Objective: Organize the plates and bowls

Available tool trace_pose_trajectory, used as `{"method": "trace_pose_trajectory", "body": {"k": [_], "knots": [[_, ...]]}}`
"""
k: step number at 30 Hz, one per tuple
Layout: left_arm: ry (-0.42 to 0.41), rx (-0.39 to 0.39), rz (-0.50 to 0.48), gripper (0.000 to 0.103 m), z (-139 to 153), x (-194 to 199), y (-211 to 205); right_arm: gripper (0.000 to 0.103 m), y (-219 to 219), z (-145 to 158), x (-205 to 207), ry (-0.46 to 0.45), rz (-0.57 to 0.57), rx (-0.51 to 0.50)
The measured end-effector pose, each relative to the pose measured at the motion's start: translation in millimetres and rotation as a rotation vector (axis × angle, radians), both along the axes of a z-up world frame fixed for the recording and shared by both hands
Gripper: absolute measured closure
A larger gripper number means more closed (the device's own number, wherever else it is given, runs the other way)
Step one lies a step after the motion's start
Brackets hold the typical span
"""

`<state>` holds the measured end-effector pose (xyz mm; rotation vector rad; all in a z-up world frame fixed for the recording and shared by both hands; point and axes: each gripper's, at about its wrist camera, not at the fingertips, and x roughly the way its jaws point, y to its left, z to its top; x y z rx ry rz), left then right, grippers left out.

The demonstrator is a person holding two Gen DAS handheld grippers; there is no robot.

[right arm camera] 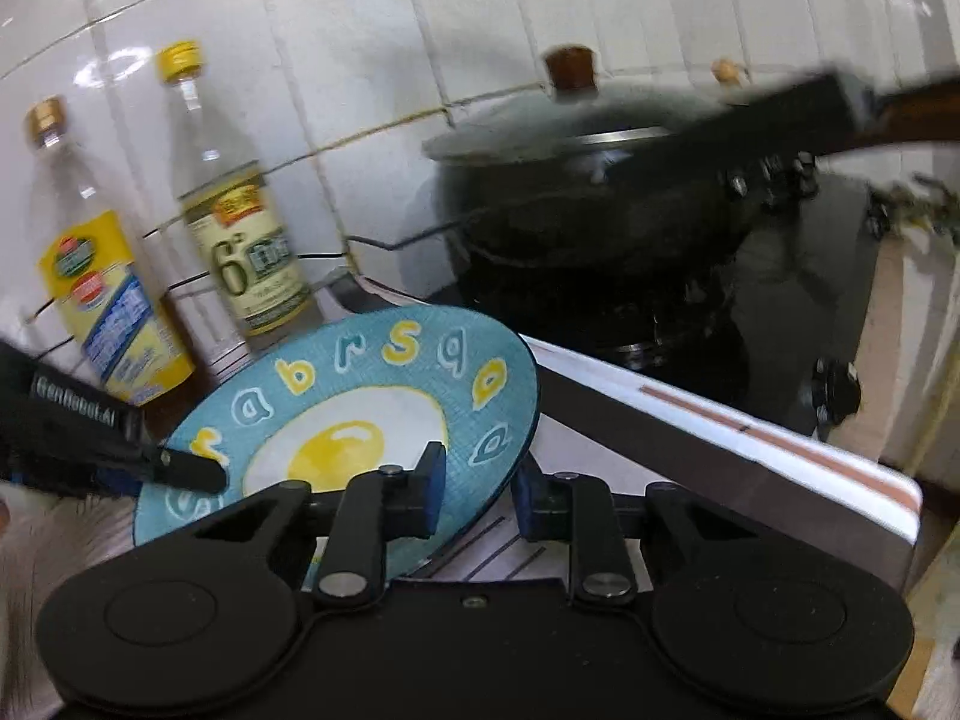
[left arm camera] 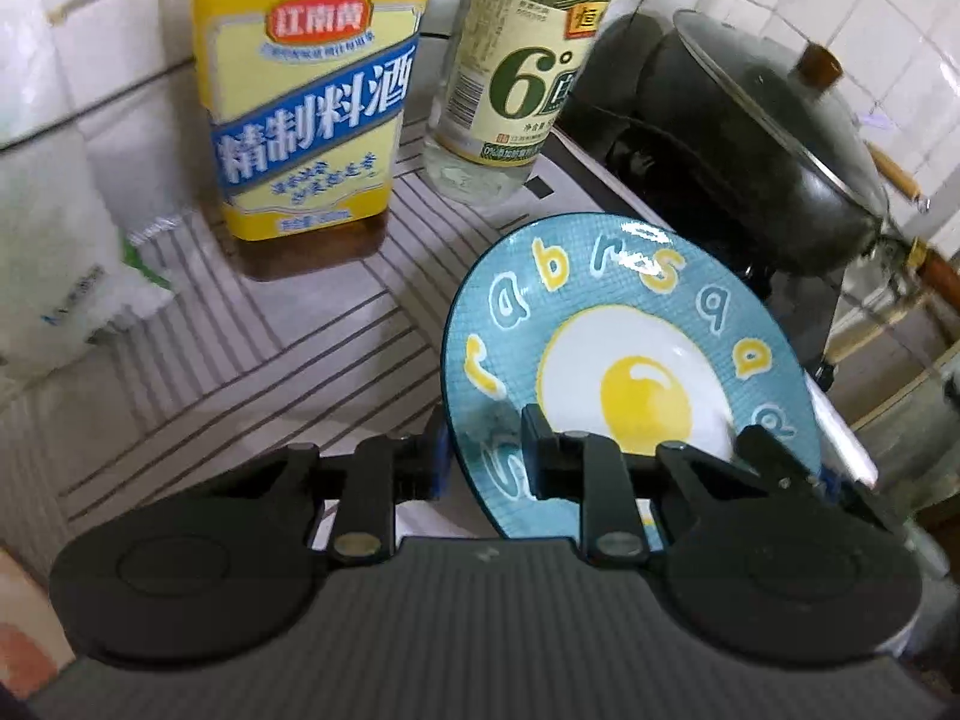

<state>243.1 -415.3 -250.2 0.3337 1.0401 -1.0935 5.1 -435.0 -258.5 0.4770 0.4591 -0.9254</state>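
White glazed tiles [right arm camera: 336, 60] covered the wall behind the bench [left arm camera: 198, 372], whose pale top carried dark parallel stripes. At the bench's back edge, against the tiles, stood two bottles: a yellow-labelled one [left arm camera: 312, 96] with brown liquid low in it, and just beside it a clear one [left arm camera: 522, 72] with a cream label, its liquid colourless. Beyond them a black wok [right arm camera: 600, 222] sat on a stove [right arm camera: 690, 324] under a glass lid [right arm camera: 540, 120] with a brown knob; what it held could not be seen. A white plastic bag [left arm camera: 54, 276] lay at the bench's left edge.

A blue plate [left arm camera: 630, 360] painted with a fried egg and letters was tilted above the bench, beside the stove. The left tongs [left arm camera: 480, 459] were clamped narrow on its near left rim, the right tongs [right arm camera: 477, 495] on its near right rim.
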Motion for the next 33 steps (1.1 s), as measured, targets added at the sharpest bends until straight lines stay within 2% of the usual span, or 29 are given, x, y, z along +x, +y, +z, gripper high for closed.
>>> {"method": "trace_pose_trajectory", "body": {"k": [6, 11, 24, 33], "knots": [[-0.011, 0.034, 0.023, 0.081, 15.1, -5.5, 33.7, 0.075, 11.3, 8.7, -5.3, -0.017, 0.090, 0.064], [-0.016, 0.066, 0.063, 0.081, 38.0, -9.7, 64.2, 0.075, 31.6, 25.1, -5.9, -0.031, 0.168, 0.074], [-0.049, 0.055, 0.145, 0.081, 91.4, -33.4, 120.9, 0.075, 67.3, 72.7, -19.2, -0.050, 0.338, 0.075], [-0.006, 0.073, 0.237, 0.080, 98.8, -50.2, 165.3, 0.075, 83.5, 92.6, -27.9, -0.032, 0.470, 0.075]]}}
